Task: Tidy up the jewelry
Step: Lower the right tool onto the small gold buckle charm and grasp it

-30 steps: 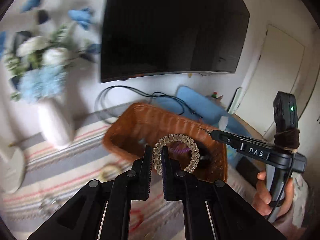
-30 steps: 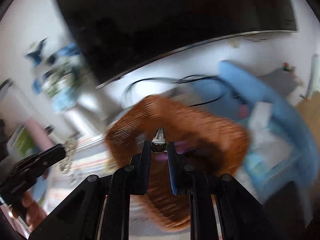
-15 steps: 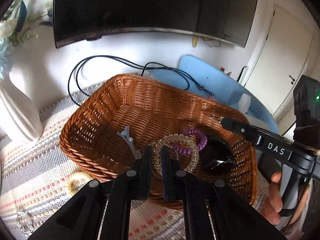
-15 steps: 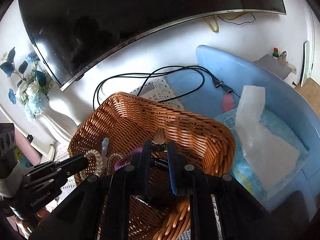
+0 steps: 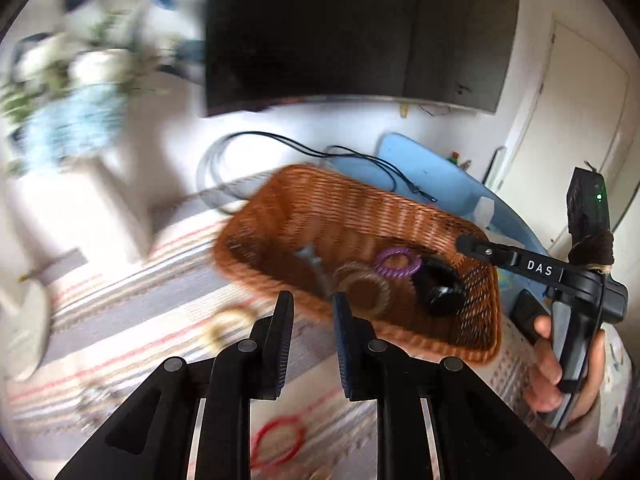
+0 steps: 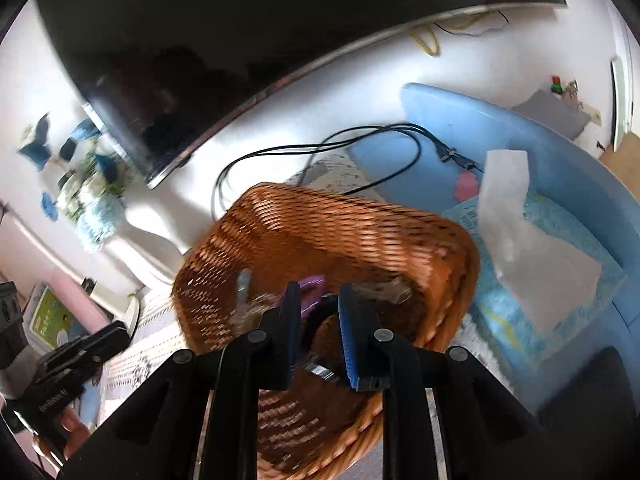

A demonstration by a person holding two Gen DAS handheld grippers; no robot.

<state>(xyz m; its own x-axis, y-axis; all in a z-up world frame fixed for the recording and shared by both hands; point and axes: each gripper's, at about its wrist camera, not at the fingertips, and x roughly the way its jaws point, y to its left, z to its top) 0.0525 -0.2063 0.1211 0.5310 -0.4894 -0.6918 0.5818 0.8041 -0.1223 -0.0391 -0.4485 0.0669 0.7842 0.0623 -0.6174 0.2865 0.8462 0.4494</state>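
A striped woven cloth [image 5: 132,300] covers the table below a dark wall screen [image 5: 352,28]. Both grippers, left [image 5: 313,312] and right [image 6: 319,304], are opening, fingers empty; the clear spiral bracelet [image 5: 364,288] lies inside the brown wicker basket [image 5: 320,208].

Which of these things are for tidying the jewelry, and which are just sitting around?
For the job:
wicker basket
clear coil band, purple coil band and black piece in it
yellowish ring and red ring on the striped cloth

Just sitting around:
TV
flower vase
black cable
tissue pack
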